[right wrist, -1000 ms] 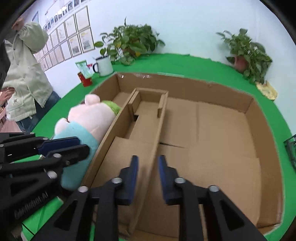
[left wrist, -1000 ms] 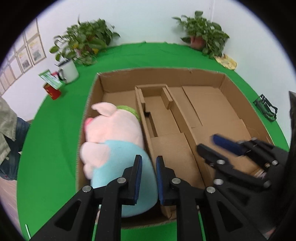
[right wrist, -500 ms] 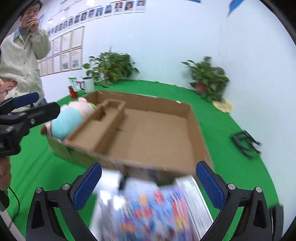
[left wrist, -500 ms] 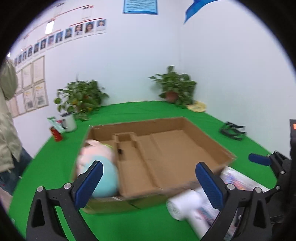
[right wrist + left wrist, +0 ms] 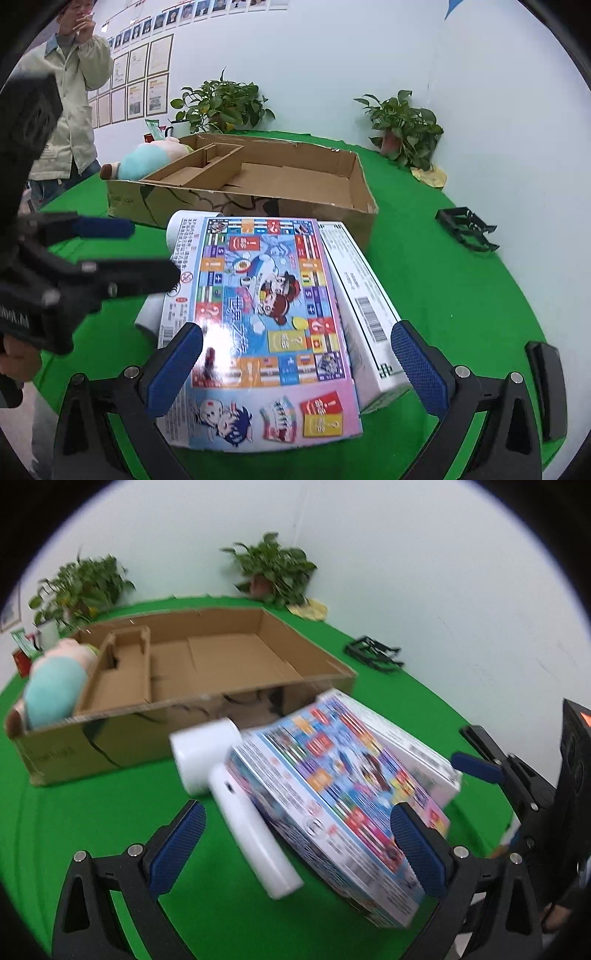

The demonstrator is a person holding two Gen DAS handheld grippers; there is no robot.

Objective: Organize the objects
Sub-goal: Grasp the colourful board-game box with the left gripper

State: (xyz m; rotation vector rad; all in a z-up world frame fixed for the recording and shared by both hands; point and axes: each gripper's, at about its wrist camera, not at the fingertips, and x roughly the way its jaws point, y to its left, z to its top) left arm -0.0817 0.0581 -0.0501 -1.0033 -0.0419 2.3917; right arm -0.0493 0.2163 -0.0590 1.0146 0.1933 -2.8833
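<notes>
Green table (image 5: 424,258) bears cardboard box (image 5: 354,177) holding plush toy (image 5: 147,160) in its left compartment.

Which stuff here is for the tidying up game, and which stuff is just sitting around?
For the tidying:
cardboard box
plush pig, already in the box
colourful game box
white box
white dryer
left gripper and right gripper, both open

Just sitting around:
potted plants
mug
black rack

Colourful flat game box (image 5: 266,317) between right gripper fingers: "S" and "?" squares legible, white carton (image 5: 364,314) beside it: barcode, print unreadable.
</notes>
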